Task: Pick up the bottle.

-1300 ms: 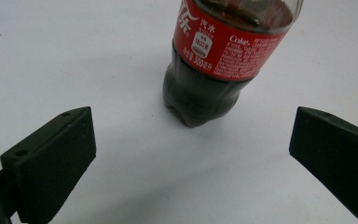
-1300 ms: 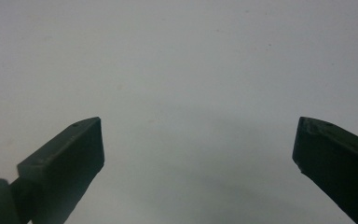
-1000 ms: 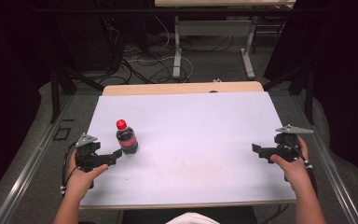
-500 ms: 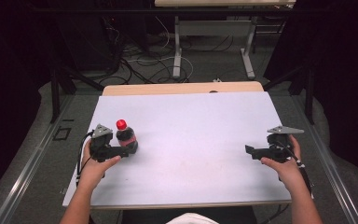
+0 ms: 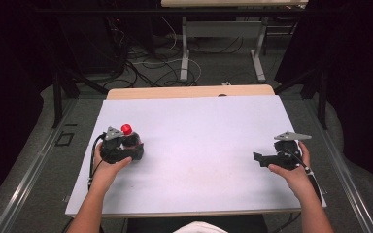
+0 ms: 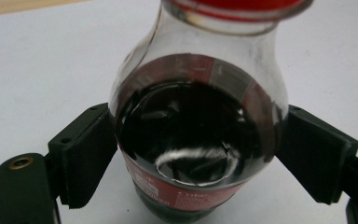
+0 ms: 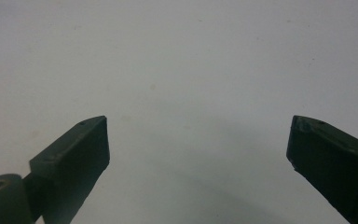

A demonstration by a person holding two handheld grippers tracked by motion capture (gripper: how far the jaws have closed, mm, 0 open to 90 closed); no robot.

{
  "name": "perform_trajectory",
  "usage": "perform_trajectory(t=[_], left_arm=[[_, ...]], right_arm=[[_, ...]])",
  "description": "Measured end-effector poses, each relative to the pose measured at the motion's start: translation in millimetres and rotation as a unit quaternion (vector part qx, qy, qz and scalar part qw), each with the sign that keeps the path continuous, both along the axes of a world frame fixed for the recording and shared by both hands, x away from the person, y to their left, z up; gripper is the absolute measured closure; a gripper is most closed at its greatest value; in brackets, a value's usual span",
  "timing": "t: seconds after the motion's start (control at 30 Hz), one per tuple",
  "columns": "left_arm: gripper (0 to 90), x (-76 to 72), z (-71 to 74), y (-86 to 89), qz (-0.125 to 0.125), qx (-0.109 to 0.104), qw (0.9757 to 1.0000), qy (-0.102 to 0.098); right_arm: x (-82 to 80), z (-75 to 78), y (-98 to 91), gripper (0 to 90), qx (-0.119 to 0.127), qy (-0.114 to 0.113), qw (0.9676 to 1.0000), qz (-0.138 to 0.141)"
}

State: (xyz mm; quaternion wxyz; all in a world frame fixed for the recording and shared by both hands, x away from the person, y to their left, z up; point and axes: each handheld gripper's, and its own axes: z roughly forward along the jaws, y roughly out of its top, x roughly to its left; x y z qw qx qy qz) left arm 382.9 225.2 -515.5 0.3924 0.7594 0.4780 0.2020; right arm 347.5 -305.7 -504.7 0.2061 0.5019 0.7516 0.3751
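1. Since the earlier high view, the left gripper (image 5: pixel 131 151) has slid across the surface from the left edge toward the bottle (image 5: pixel 129 137), and its jaws have just been closing with the bottle between them.
2. Standing upright on the white table (image 5: pixel 209 141), the bottle is in the left half, near the left edge and about midway between the front and back edges; its red cap (image 5: pixel 126 128) points up.
3. In the left gripper view the bottle (image 6: pixel 198 135) stands between the two black pads (image 6: pixel 91 154), which meet its dark, liquid-filled belly on either side. I judge this a grip on the widest part, chosen because the curved wall there gives the pads the most to bear on; whether they press firmly or only touch is hard to tell.
4. The right gripper (image 5: pixel 260 159) rests near the right edge, well apart from the bottle, its jaws spread with nothing but bare surface between them; they have just drawn in a little. It looks parked out of the way, ready to help once the bottle is lifted or steadied.
5. From the high view you get the layout: both hands, the bottle's place on the surface, the wide gap between the grippers. It hides the pad contact behind the left gripper's body.
6. The left gripper view supplies that contact, plus the red label band (image 6: pixel 186 196) and the liquid level, while the right gripper view confirms empty jaws over plain white surface (image 7: pixel 191 70).
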Motion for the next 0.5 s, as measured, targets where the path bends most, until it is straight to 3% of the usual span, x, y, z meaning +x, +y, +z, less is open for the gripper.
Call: perform_trajectory(t=[0.2,0.33,0.47,0.5], left_arm=[[26.9,-1.7,0.4,0.5,0.009,-0.004,1.0,0.0],[28.6,-3.6,2.4,-1.2,0.008,0.023,0.9996,-0.011],[29.0,-3.6,2.8,-1.3,0.007,0.026,0.9996,-0.011],[29.1,-3.8,2.2,-1.8,0.01,0.018,0.9997,-0.01]], right_arm=[[0.6,-2.2,0.6,5.4,-0.001,0.004,1.0,-0.002],[0.9,-2.9,1.2,5.5,0.001,0.004,1.0,0.002],[0.6,-3.3,3.2,5.6,0.004,0.004,1.0,0.002],[1.2,-4.0,3.6,5.7,0.003,0.003,1.0,0.005]])
